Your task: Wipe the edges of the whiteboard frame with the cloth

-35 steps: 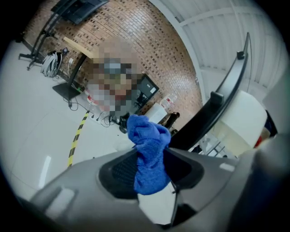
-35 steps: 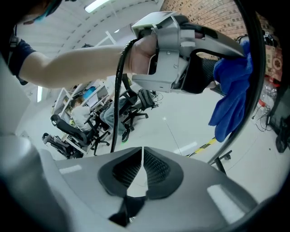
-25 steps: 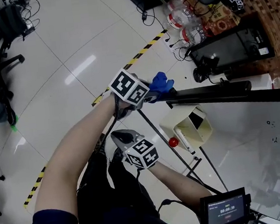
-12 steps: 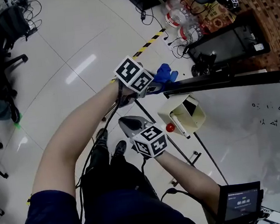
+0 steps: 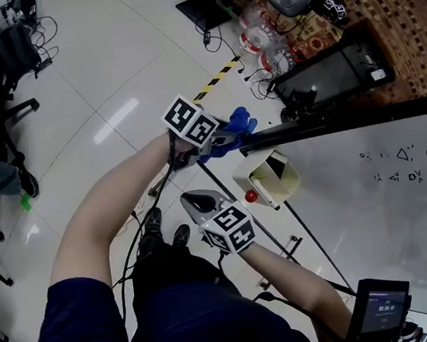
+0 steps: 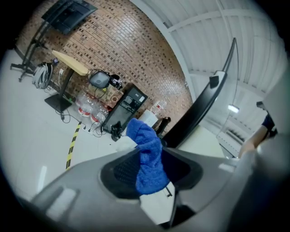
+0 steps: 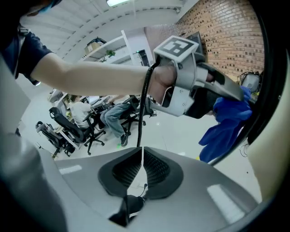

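Item 1, left gripper (image 5: 225, 136): I read its fingers (image 6: 124, 170) clamped on the blue fluffy cloth (image 6: 146, 136), having just been closing a little further on it; a fold of the cloth sticks out past the fingertips.

Item 2, blue cloth (image 5: 237, 125): in the head view it sits just above centre, at the left end of the black whiteboard frame (image 5: 330, 121); it appears to touch that end, though I cannot be sure; in the right gripper view it hangs against the dark frame edge at 3 o'clock.

Item 3, right gripper (image 5: 198, 201): at 6 o'clock of the left gripper and apart from it; I see its fingers (image 7: 156, 170) pressed together with nothing between them.

Item 4, white whiteboard (image 5: 386, 208): fills the head view from 3 to 5 o'clock; small dark marks near its upper right.

Item 5, cream open-topped box (image 5: 272, 179): just below the frame's left end, at 5 o'clock of the cloth; a small red round piece (image 5: 252, 197) at its lower left.

Item 6, black-and-yellow striped floor tape (image 5: 215, 79): at 12 o'clock of the left gripper, on the pale tiled floor (image 5: 103, 72).
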A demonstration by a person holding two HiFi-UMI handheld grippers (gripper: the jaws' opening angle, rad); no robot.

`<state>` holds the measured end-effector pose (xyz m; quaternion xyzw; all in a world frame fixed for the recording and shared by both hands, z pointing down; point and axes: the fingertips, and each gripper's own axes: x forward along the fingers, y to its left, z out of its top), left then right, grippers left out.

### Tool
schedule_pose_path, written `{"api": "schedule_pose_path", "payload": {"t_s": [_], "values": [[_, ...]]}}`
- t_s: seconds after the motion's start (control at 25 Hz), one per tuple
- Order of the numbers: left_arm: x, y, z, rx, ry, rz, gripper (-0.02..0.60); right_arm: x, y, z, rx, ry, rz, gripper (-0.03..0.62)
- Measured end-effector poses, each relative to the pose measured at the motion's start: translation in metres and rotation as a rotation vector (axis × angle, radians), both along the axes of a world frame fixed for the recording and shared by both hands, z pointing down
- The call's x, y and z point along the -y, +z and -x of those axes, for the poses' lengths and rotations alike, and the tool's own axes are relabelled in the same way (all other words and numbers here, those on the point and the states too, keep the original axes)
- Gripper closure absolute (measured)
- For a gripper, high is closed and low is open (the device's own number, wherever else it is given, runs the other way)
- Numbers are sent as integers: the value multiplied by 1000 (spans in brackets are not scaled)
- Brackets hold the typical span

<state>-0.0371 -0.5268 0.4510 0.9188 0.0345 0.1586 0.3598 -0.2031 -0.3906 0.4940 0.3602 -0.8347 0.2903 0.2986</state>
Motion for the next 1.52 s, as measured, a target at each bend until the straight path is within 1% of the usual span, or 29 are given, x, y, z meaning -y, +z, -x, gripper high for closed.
{"api": "schedule_pose_path", "payload": {"t_s": [0.12,0.24,0.4,0.48,0.56,0.64,0.76,0.8,0.96,1.08,1.28,1.52], "values": [[0,4,1,3,-23,10,443,5,-16,0,32,20,-26,574],[1,4,4,4,-47,15,457,9,-24,-1,29,36,-37,574],[9,3,24,1,-58,24,459,13,-40,-5,19,46,-58,574],[19,1,35,5,-86,21,459,18,-52,-9,28,58,-73,574],[25,-10,39,-10,-110,21,460,23,-66,-14,43,79,-88,582],[24,-23,33,-15,-94,-1,459,29,-81,-18,63,102,-102,583],[12,-29,15,24,-36,-65,459,32,-98,-21,83,119,-122,583],[9,-30,9,28,-24,-75,459,31,-102,-21,83,118,-129,583],[1,-44,-6,-2,6,-80,460,29,-111,-27,65,112,-147,583],[-1,-53,-5,7,36,-113,462,32,-124,-31,52,114,-173,583],[1,-78,-1,-59,32,-68,462,41,-143,-55,32,162,-212,583],[-1,-112,-5,-126,31,-59,462,59,-164,-81,-9,200,-251,583]]}}
